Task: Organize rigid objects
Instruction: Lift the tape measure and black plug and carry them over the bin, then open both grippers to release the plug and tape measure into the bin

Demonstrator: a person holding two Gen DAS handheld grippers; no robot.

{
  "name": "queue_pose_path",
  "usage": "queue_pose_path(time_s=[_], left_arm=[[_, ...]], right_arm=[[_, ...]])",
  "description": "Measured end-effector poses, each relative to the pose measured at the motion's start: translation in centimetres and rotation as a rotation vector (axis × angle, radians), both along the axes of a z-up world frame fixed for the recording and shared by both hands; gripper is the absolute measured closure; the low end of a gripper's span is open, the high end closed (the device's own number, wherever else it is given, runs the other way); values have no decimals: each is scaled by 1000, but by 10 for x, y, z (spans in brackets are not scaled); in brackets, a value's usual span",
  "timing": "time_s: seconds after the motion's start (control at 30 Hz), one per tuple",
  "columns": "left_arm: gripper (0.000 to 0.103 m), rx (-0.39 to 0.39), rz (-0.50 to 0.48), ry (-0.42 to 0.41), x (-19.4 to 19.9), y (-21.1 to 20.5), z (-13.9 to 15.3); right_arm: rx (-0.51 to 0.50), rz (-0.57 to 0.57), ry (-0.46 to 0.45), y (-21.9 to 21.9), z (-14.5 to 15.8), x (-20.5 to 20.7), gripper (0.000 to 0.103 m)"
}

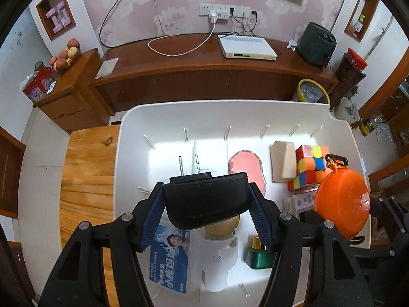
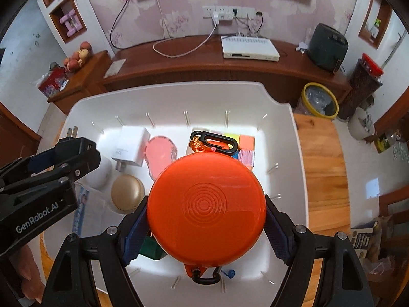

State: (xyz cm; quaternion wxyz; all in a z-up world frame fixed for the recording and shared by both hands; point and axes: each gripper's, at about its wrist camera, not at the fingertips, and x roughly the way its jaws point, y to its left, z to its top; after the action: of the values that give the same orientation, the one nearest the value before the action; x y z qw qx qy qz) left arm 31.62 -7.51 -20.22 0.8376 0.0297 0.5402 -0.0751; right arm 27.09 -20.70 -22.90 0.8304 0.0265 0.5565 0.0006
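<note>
Mostly sorted: cube [image 1: 310,165], soap [image 1: 282,162] already inside white bin [image 1: 230,110]. Left hand-held gripper [image 1: 205,204] clamped on black charger [image 1: 204,202], right hand-held gripper [image 2: 205,220] clamped on orange case [image 2: 205,209], both above bin, not yet placed.

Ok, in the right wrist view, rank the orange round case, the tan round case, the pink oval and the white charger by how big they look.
1. orange round case, held close to the lens, so its lead is partly nearness
2. pink oval, partly hidden
3-4. tan round case and white charger: too alike to rank
</note>
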Motion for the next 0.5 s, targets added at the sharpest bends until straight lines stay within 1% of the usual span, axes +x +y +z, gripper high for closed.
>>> queue_pose_path(time_s=[0.23,0.37,0.5], left_arm=[[36,18,-7,7,4,-4,-13],[36,34,0,25,6,-3,-23],[36,28,-6,36,4,-5,-28]], right_arm=[[-10,10,30,1,-14,1,22],[-5,15,67,3,-23,2,22],[11,3,102,1,-33,2,22]])
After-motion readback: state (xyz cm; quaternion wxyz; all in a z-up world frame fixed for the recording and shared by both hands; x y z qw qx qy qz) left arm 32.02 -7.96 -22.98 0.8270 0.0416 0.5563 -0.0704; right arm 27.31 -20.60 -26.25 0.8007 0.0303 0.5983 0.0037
